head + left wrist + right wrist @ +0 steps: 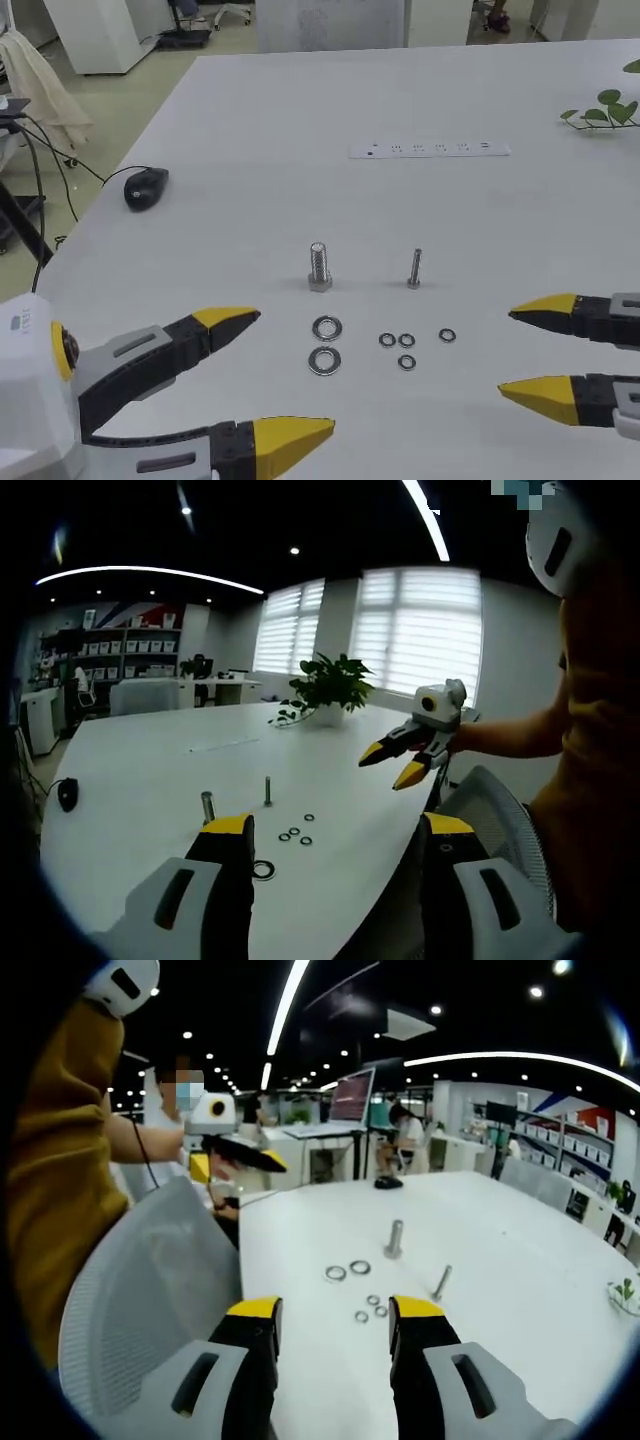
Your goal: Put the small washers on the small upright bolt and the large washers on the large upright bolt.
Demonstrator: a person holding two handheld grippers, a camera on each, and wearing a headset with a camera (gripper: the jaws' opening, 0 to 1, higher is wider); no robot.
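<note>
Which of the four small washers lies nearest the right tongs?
The lone small washer, set apart from the other three small washers on the side toward the right tongs.

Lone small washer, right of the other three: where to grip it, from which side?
Pinch the lone small washer across its outer rim, coming down from above. It lies flat on the table with bare surface all round, so only the thin edge offers a hold. The open right gripper looks nearest.
</note>
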